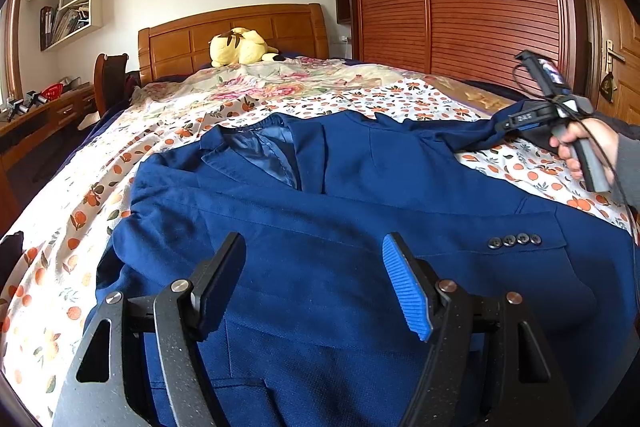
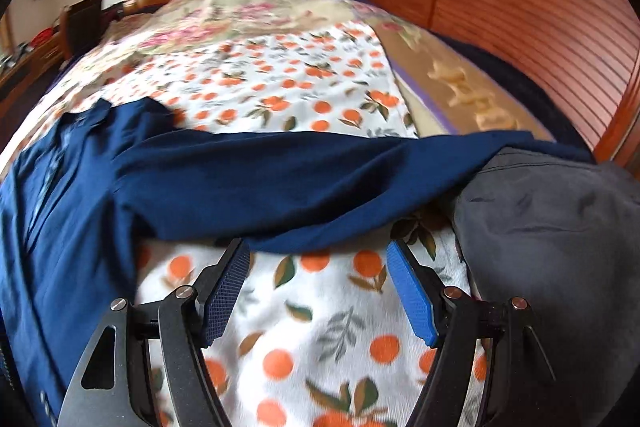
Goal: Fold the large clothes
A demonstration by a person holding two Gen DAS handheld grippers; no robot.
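- Jacket (image 1: 320, 211), navy and tailored, fills the centre and lower half of the left wrist view, lying front-up on the bed (image 1: 80, 211) with its orange-print sheet; collar and lining point toward the upper middle of the frame. It seems laid flat so the folds can be made cleanly.
- Left tongs (image 1: 314, 283) sit at the bottom centre, spread wide over the jacket body and pinching nothing; I judge they are poised to hold or take the cloth.
- At the right edge of that view the person's right hand (image 1: 580, 147) grips the other tool by its handle, beside the outstretched sleeve (image 1: 460, 137).
- Right wrist view, somewhat blurred: the sleeve (image 2: 280, 183) runs across mid-frame, and a grey garment (image 2: 552, 219) lies at the right.
- Right tongs (image 2: 318, 287) at the bottom centre are spread, holding nothing, just short of the sleeve's near edge, likely lined up to take it and fold it inward.
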